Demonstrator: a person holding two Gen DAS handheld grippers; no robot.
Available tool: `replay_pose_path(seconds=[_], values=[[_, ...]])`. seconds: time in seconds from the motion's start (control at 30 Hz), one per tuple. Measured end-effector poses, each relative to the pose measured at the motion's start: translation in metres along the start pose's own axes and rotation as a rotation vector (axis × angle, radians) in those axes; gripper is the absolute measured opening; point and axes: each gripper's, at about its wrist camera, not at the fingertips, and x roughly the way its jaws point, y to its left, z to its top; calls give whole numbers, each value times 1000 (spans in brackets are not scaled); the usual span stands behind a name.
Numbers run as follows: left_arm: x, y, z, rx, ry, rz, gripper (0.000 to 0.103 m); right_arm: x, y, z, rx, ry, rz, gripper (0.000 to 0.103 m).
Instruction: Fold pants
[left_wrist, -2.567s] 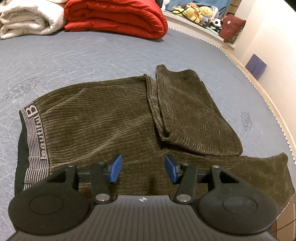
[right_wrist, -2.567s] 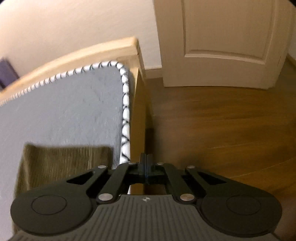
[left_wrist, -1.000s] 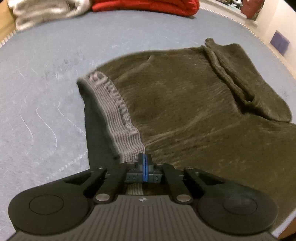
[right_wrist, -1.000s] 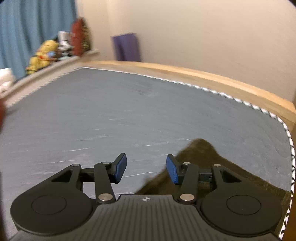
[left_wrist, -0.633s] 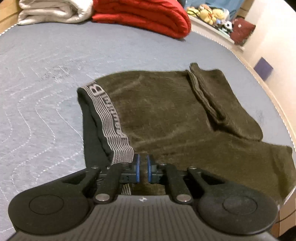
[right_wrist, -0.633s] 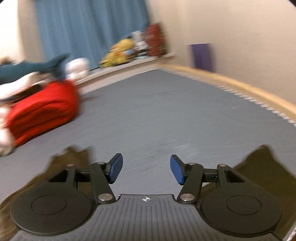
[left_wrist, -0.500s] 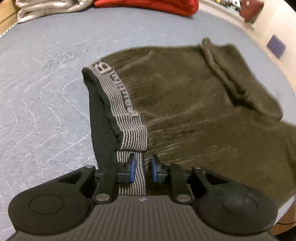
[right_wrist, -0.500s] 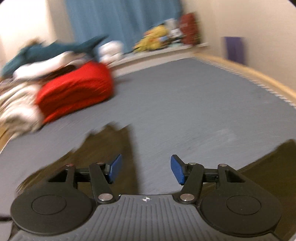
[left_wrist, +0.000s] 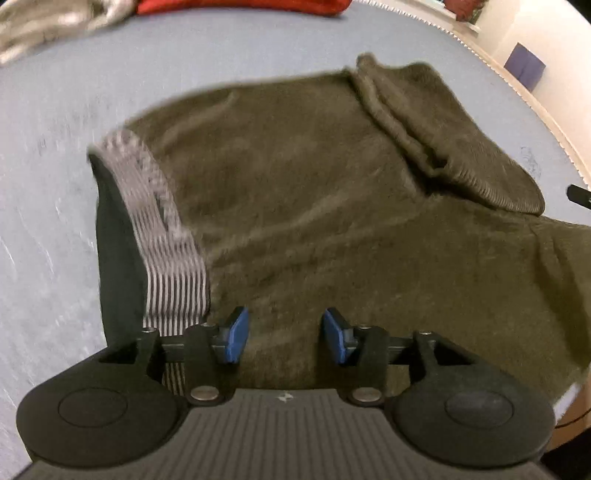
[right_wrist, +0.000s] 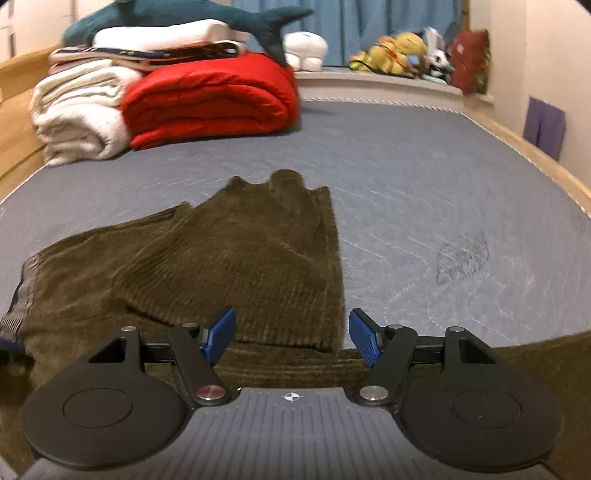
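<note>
Lying spread on the grey mattress with one leg doubled over, the olive corduroy pants are gripped by neither left gripper nor right gripper, whose empty jaws are being widened, presumably for regrasping.

No lettering could be read. The grey striped waistband of the pants carried dark marks along its upper half, but motion blur smeared them past reading in the left wrist view. In the right wrist view the same waistband showed only as a thin strip at the pants' left edge, too small to tell. A small crosshair mark, a sign and not text, sat on the ribbed tool body just behind the right tongs.
</note>
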Motion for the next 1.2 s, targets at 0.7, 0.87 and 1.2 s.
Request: replay_pose_path(seconds=[0.7, 0.87, 1.2], values=[[-40, -107, 48, 84, -210, -60, 56, 81, -28, 18, 218, 18, -87, 69], [-19, -104, 42, 111, -179, -25, 56, 105, -27, 9, 188, 93, -71, 70], [-7, -81, 46, 81, -165, 6, 56, 110, -33, 1, 172, 133, -32, 70]])
